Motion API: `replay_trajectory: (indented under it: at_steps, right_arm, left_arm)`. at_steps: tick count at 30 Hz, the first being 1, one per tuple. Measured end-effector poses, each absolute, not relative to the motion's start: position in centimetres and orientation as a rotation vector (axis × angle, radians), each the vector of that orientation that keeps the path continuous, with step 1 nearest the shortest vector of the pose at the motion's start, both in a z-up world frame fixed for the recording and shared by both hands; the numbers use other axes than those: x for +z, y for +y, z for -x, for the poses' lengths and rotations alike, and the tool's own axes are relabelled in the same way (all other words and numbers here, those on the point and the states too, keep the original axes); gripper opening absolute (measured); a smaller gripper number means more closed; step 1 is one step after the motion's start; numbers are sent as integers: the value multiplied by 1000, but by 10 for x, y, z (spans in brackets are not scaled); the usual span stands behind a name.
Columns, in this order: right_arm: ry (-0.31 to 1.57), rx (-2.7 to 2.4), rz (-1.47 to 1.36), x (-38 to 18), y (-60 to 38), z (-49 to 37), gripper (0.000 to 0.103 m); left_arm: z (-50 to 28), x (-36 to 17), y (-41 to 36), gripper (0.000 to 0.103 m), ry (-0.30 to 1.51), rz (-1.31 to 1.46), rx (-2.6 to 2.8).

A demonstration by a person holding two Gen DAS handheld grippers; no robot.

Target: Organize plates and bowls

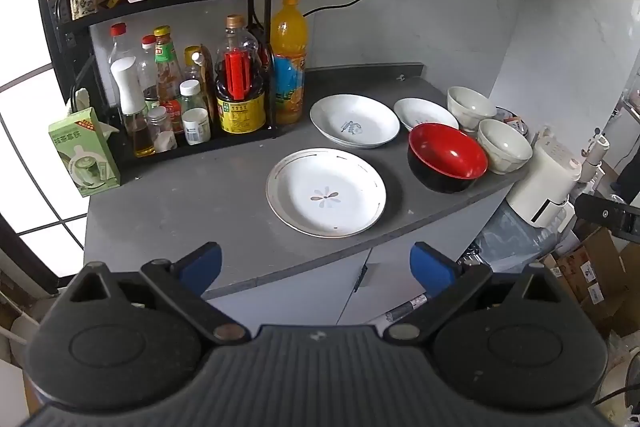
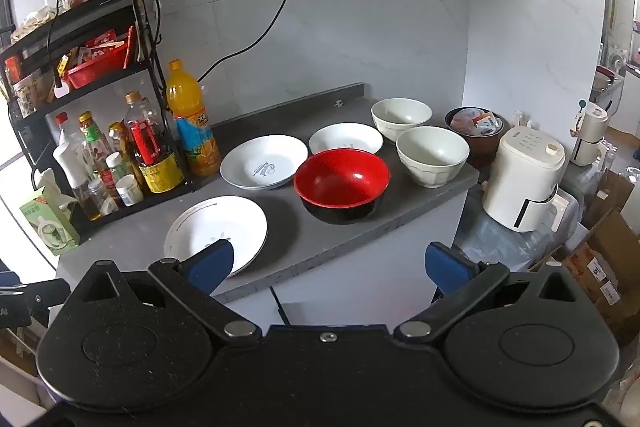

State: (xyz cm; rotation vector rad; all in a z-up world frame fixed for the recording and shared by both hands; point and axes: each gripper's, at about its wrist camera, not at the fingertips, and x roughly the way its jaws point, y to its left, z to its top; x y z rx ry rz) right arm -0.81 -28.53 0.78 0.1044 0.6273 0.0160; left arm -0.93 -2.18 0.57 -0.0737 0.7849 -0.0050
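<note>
Plates and bowls sit ahead of us on the counter. Our left gripper and right gripper both gape, holding nothing.

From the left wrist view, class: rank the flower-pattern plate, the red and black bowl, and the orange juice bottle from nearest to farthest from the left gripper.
1. Flower-pattern plate: just ahead of the left gripper, at the counter's front.
2. Red and black bowl: farther back, to the right.
3. Orange juice bottle: at the back, beside the rack.
</note>
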Motion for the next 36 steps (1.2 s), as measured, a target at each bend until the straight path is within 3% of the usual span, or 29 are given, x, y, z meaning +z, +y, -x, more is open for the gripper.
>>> replay_trajectory:
  at_steps: [36]
  right_arm:
    - [649,21,-73,3,-273,-3,103]
  left_arm:
    - [-4,3,-17,100,800,84,-13]
